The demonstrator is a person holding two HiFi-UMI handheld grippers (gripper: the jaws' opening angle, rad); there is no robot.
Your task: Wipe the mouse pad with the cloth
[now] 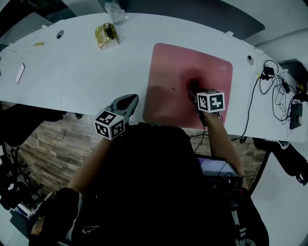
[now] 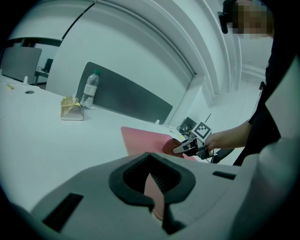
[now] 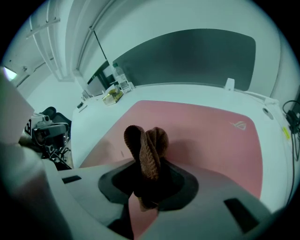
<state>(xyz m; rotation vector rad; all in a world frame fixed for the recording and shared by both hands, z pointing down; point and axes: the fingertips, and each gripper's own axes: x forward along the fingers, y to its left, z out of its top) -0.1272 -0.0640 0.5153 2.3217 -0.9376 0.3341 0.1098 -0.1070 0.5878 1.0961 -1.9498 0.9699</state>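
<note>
A pink mouse pad [image 1: 166, 81] lies on the white table [image 1: 72, 72], right of centre. My right gripper [image 1: 196, 90] is over the pad's middle, shut on a brown knitted cloth [image 3: 146, 147] that bunches up out of the jaws. In the right gripper view the pad [image 3: 206, 136] fills the ground ahead of that gripper [image 3: 147, 180]. My left gripper [image 1: 129, 102] hangs at the table's near edge, just left of the pad, shut with nothing in it. The left gripper view shows the pad [image 2: 140, 138] ahead and the right gripper [image 2: 187, 146] with the cloth [image 2: 169, 147] on it.
A gold-wrapped packet [image 1: 107, 36] and a clear water bottle [image 1: 114, 10] stand at the table's far side. A small white flat object [image 1: 20, 73] lies far left. Black cables [image 1: 279, 93] trail over the right end. The table's near edge runs just under both grippers.
</note>
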